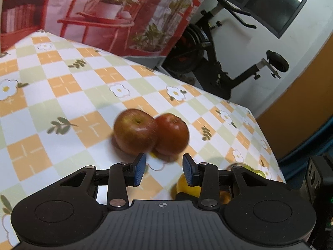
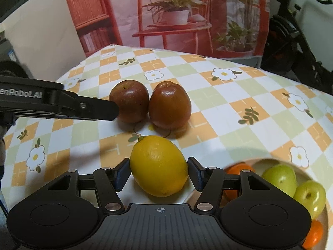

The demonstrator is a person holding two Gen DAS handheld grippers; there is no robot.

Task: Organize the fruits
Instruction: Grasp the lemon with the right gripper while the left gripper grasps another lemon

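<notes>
While the yellow oval lemon (image 2: 159, 165) is clamped between the blue pads of the right gripper (image 2: 159, 171), it is seen from the right wrist view just above the desk (image 2: 239, 87), which is covered by a checked cloth in orange, green and white with flower prints. Both pads are pressed against the lemon's sides — a firm hold on the fruit.

Two dark red apples are seen beyond the lemon, upright and touching each other: the left red apple (image 2: 128, 101) and the right red apple (image 2: 169, 105).

A pale round bowl (image 2: 327, 225) is seen at the lower right edge, partly hidden by the gripper body. Two green pear-like fruits (image 2: 280, 179) and orange citrus fruits (image 2: 315, 233) are held in it.

The left gripper (image 1: 164, 169) is seen in its own view with a narrow gap between its blue pads and nothing between them — it is placed just short of the two apples, and no contact is visible. From the right wrist view, its black finger (image 2: 97, 108) is seen overlapping the left red apple; whether it touches cannot be told.
</notes>
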